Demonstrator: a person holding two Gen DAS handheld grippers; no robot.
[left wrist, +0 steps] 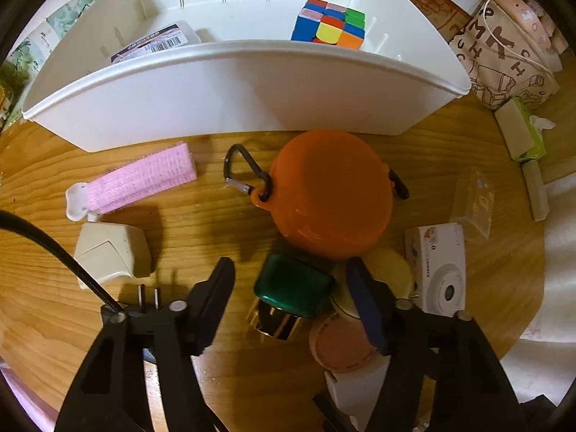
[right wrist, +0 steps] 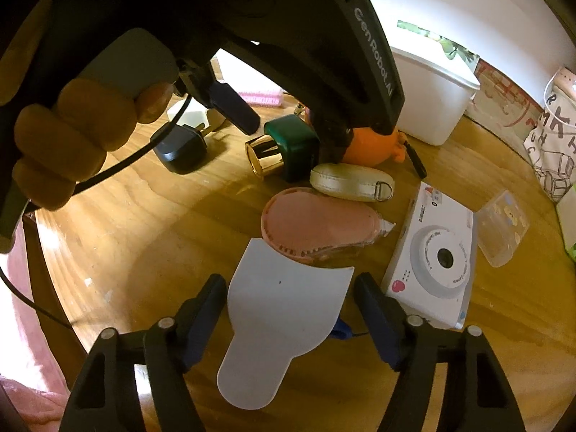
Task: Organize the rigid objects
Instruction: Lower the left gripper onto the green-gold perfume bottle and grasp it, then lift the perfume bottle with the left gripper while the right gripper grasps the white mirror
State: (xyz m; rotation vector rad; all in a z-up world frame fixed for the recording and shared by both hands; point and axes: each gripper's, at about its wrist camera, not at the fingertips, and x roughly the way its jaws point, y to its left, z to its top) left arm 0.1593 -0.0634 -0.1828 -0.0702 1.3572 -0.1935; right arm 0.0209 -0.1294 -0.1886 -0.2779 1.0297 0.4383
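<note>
A: Surface is a round wood table (left wrist: pixel 223 230), cluttered. A white bin (left wrist: pixel 252 82) stands past the left gripper (left wrist: pixel 291 288); a white wall shows behind it in the right view.

B: Left tool?

A: Points steeply down. A green bottle (left wrist: pixel 293 284) with a gold cap lies between its fingers (left wrist: pixel 219 288); gaps show on both sides, so nothing is gripped. An orange pouch (left wrist: pixel 331 194) sits just beyond.

B: Right one?

A: The right gripper (right wrist: pixel 289 298) straddles a flat grey piece (right wrist: pixel 284 313); the jaws stand clear of its edges. A pink dispenser (right wrist: pixel 316 223) lies just ahead, a white camera (right wrist: pixel 432 255) to its right.

B: Differences between views?

A: Only the left shows inside the bin: a cube (left wrist: pixel 329 23) and a barcoded box (left wrist: pixel 158 41). Only the right shows the person's hand (right wrist: pixel 72 144) on the left tool.
</note>
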